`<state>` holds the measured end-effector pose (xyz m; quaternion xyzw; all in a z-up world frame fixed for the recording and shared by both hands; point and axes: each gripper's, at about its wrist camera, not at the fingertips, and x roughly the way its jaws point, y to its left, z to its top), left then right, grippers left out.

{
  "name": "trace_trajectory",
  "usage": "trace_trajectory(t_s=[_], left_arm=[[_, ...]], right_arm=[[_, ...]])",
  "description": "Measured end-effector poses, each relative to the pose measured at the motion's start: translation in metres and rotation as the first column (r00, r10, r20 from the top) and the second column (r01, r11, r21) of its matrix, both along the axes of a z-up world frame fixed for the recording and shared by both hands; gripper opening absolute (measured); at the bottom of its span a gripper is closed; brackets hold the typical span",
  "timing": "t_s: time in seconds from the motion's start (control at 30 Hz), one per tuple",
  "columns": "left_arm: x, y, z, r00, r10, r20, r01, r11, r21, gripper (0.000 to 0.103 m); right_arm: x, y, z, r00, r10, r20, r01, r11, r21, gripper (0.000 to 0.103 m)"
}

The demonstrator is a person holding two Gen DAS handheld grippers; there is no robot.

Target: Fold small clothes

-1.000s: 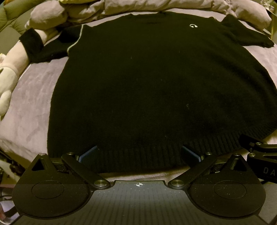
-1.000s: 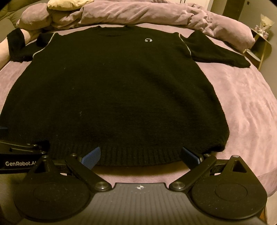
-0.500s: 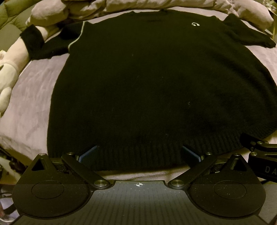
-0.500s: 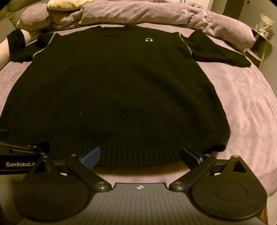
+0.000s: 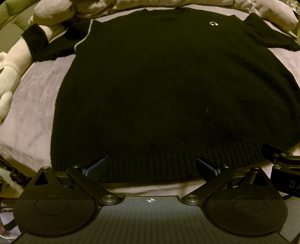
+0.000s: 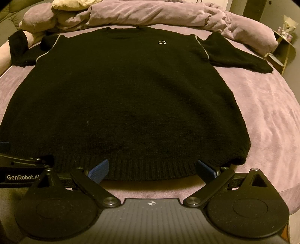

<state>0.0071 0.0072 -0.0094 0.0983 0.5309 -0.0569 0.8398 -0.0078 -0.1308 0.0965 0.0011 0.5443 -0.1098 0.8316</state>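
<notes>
while the black sweater [image 6: 121, 101] lies flat on the bed [image 6: 262, 105], both grippers, left [image 5: 151, 167] and right [image 6: 151, 169], gape at its hem.

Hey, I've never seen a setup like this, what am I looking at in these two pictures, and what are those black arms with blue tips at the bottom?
These are two handheld tongs, one in each of a person's hands, each with a wide-angle camera looking forward along its two fingers. One picture comes from the left tongs, the other from the right tongs. The black arms at the bottom belong to the tool itself, and the blue pads are its fingertips.

Ahead lies a black sweater, spread flat, front up, on a bed with a purple cover. A bunched duvet lies beyond its collar, and a pale plush toy is on the left.

Both tongs are open at the ribbed hem, side by side. Nothing is held.
</notes>
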Motion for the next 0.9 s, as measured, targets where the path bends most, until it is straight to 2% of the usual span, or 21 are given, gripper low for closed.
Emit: trace_trajectory(t_s=[0.9], left_arm=[[0.013, -0.006, -0.009, 0.999, 0.022, -0.047, -0.022, 1.000, 0.010, 0.103]], right_arm=[[0.009, -0.012, -0.011, 1.000, 0.017, -0.012, -0.016, 0.998, 0.067, 0.099]])
